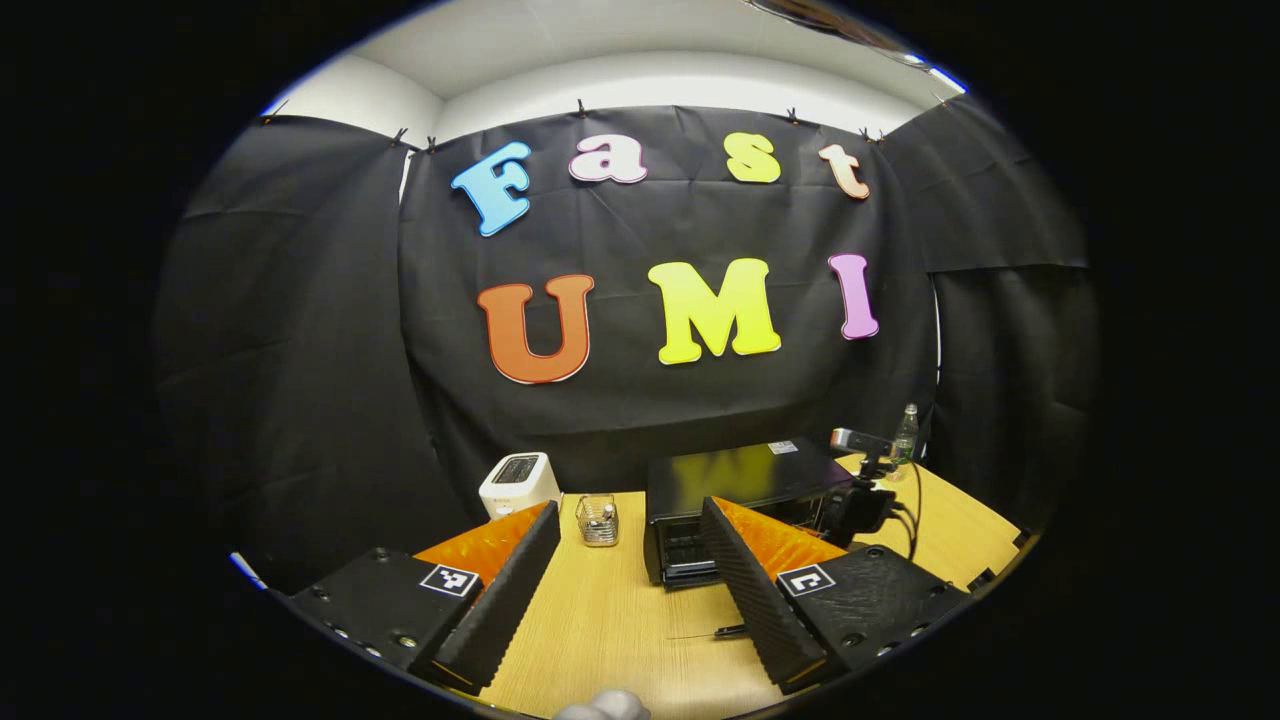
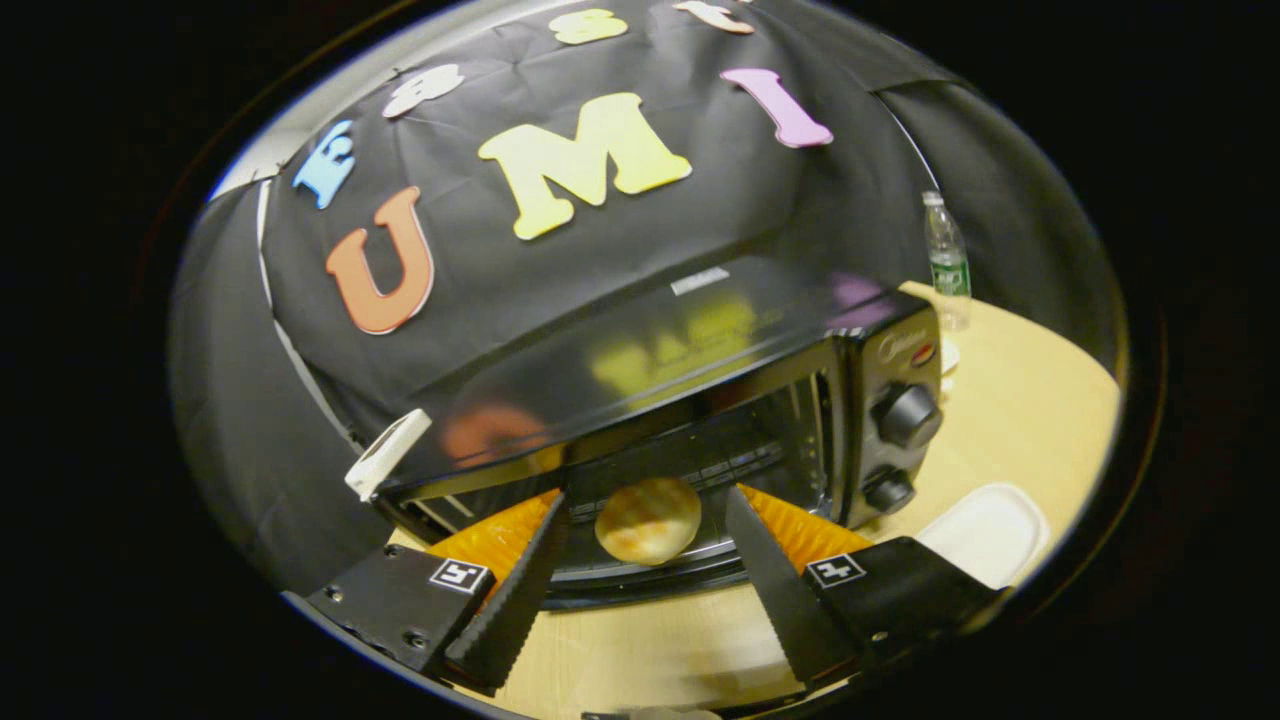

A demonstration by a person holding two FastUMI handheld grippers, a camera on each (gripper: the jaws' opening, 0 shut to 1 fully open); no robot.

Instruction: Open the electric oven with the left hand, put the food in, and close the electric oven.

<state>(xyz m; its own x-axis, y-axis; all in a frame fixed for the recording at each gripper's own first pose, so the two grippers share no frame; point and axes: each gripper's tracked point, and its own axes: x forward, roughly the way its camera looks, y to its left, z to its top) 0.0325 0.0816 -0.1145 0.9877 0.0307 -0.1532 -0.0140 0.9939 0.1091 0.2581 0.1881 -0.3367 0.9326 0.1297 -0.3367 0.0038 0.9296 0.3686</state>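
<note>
Both fingers of the right gripper (image 2: 645,560) stood spread and empty before the electric oven (image 2: 700,400), whose door lay dropped open; the food (image 2: 648,520), a browned bun, rested apart on the rack inside, apparently released. Farther back, the left gripper (image 1: 630,580) hung spread over bare table (image 1: 620,620), with free room to reach the door edge for closing.

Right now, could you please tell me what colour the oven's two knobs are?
Both knobs on the oven are black, clearest in the right gripper view.
</note>
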